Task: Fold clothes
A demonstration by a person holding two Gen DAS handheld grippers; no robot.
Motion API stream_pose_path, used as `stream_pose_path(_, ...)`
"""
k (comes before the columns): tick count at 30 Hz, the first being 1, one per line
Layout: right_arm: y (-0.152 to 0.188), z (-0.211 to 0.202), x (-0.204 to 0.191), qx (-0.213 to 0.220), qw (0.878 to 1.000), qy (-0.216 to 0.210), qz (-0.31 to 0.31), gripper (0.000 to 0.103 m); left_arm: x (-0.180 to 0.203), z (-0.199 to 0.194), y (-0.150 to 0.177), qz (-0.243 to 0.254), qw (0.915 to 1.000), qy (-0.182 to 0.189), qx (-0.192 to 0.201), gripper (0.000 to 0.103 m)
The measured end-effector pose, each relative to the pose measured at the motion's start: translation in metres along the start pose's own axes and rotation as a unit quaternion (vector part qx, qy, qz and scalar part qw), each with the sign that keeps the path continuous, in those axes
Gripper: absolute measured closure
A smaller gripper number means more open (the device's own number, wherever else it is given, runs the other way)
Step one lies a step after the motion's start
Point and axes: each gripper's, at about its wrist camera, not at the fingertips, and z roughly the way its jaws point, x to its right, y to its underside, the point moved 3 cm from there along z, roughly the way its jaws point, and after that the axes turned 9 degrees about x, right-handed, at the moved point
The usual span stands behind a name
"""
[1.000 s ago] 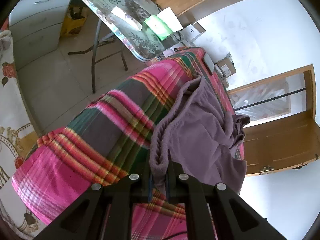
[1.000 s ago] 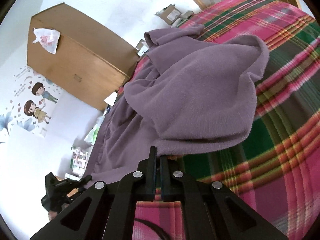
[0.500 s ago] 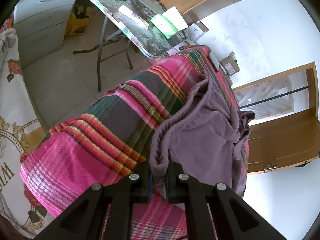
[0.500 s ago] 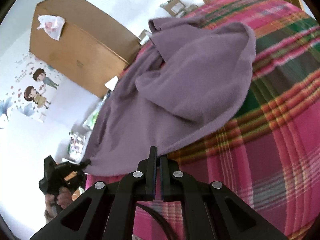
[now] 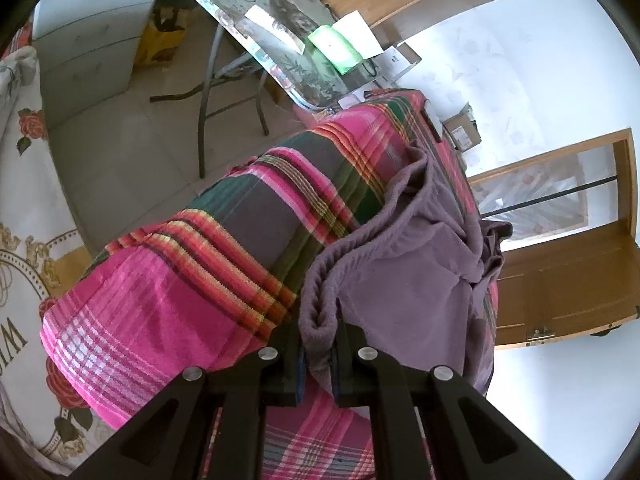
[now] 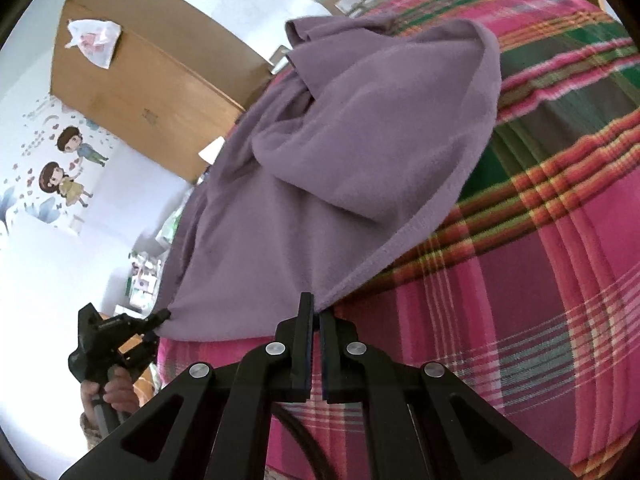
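A purple fleece garment (image 5: 416, 280) lies crumpled on a surface covered by a pink, green and orange plaid blanket (image 5: 200, 280). My left gripper (image 5: 318, 336) is shut on a thick ribbed edge of the garment. In the right wrist view the garment (image 6: 340, 152) stretches between both grippers. My right gripper (image 6: 316, 312) is shut on its thin hem corner. The left gripper (image 6: 160, 316) shows at the lower left of that view, held by a hand (image 6: 112, 392), pinching the other corner.
A folding table (image 5: 288, 52) with green packets and papers stands beyond the blanket, with grey drawers (image 5: 92, 44) on a tiled floor. A wooden door (image 5: 560, 272) is at the right. A wooden cabinet (image 6: 148, 84) and a cartoon wall sticker (image 6: 68, 168) show in the right view.
Both grippers pulled the garment toward the near edge of the blanket. Its front edge now hangs stretched between them. Both grips are unchanged.
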Motion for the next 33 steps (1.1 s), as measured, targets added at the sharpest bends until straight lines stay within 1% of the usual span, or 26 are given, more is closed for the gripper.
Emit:
stream_pose_path(3,-0.001,0.004,0.001,-0.011,1.0,-0.003,0.002,0.1,0.001,-0.001,0.0,0.002,1.0,-0.003,-0.003,0.091)
stream_pose_path(4,-0.003,0.003,0.001,-0.011,1.0,-0.006,0.003,0.098,0.002,-0.001,0.0,0.006,1.0,-0.006,-0.005,0.091)
stream_pose_path(7,-0.007,0.002,0.003,-0.014,1.0,-0.017,0.005,0.097,0.004,-0.006,0.001,0.018,0.9998,-0.013,-0.002,0.091)
stream_pose_path(10,-0.01,-0.001,0.004,-0.01,1.0,-0.015,-0.003,0.096,0.004,-0.013,0.001,0.022,0.9996,-0.015,0.005,0.091)
stream_pose_path(16,-0.012,-0.009,0.0,-0.016,0.999,-0.024,-0.032,0.095,0.01,-0.024,0.001,0.037,0.9991,-0.017,0.014,0.09)
stream_pose_path(19,-0.016,-0.018,-0.001,-0.013,0.998,-0.028,-0.053,0.091,0.014,-0.033,-0.001,0.046,0.9984,-0.02,0.025,0.09)
stream_pose_path(26,-0.03,-0.046,0.002,0.005,0.996,-0.037,-0.086,0.09,0.02,-0.055,-0.009,0.06,0.9957,-0.034,0.062,0.09)
stream_pose_path(28,-0.036,-0.054,0.005,0.012,0.995,-0.035,-0.092,0.088,0.029,-0.061,-0.009,0.077,0.9936,-0.032,0.076,0.09)
stream_pose_path(30,-0.044,-0.06,0.01,0.028,0.995,-0.023,-0.094,0.084,0.041,-0.063,-0.007,0.1,0.991,-0.024,0.085,0.09)
stream_pose_path(33,-0.057,-0.068,0.018,0.051,0.994,-0.005,-0.097,0.084,0.065,-0.052,0.004,0.144,0.9876,-0.001,0.063,0.09)
